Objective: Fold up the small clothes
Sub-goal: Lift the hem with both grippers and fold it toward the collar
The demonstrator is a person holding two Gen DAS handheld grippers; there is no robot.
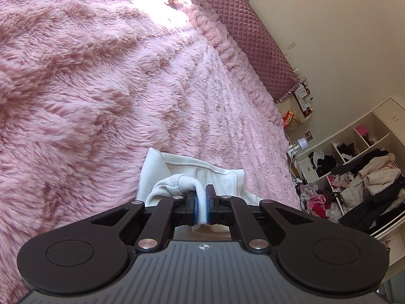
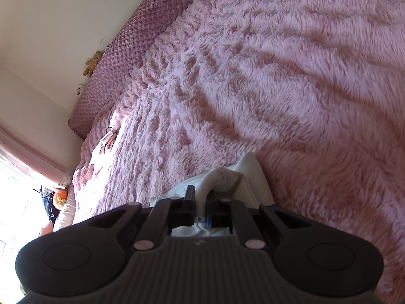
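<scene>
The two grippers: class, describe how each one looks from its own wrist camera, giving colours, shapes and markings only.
The left gripper is black, with two rounded lobes bearing raised discs, angled link bars joined by silvery round pins, and blue pads on its fingers. Its grey ribbed body carries a small white emblem. The right gripper has the same build, dimmer in shade, with pale pins and a blue pad visible on one finger. No cables or sleeves show.

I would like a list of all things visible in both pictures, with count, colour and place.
garment: one, white, over the blanket, gripped by both grippers
blanket: one, pink, fluffy, covers the bed
headboard: one, mauve, quilted, against the wall
teddy bear: one, tan, beside the headboard
shelves: one unit, cream, by the wall, full of clothes
lamp: one, white, beside the bed
left gripper: one, black, shut on the garment
right gripper: one, black, shut on the garment
</scene>
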